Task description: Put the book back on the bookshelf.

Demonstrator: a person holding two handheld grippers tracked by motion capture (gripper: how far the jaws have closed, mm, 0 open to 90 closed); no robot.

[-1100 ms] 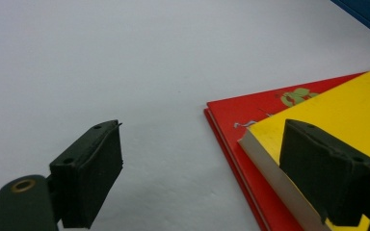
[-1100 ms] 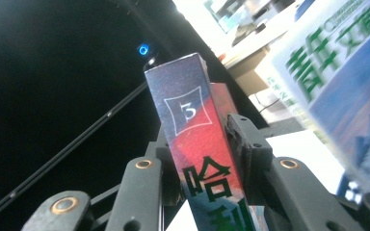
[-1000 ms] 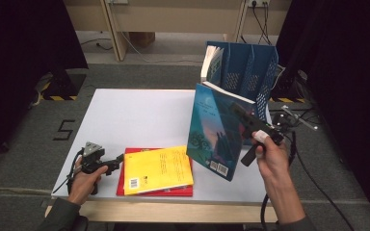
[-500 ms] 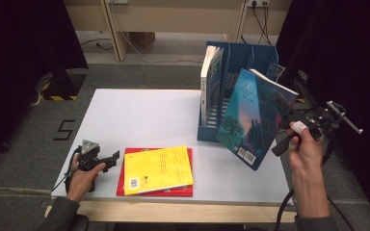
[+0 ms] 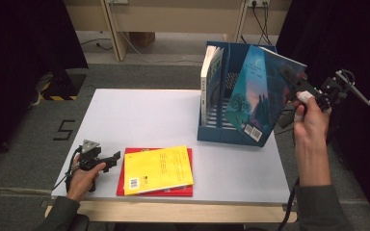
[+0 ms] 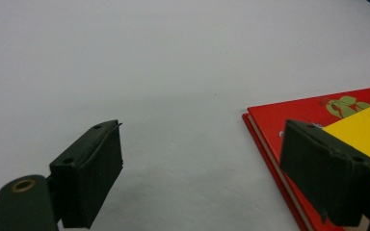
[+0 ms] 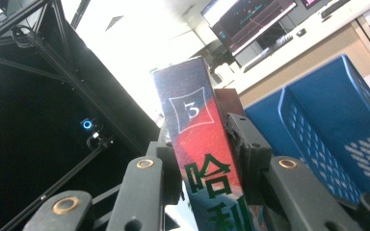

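Right tool (image 5: 296, 82) clamped on the blue book (image 5: 260, 91), held tilted just above the blue file rack (image 5: 217, 132), ready to lower into a slot; left tool (image 5: 107, 158) gaping, empty, beside stacked books (image 5: 156, 171).

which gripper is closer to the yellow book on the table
Left. The left gripper rests open just beside the yellow book; the right gripper is up by the blue rack, holding the teal book.
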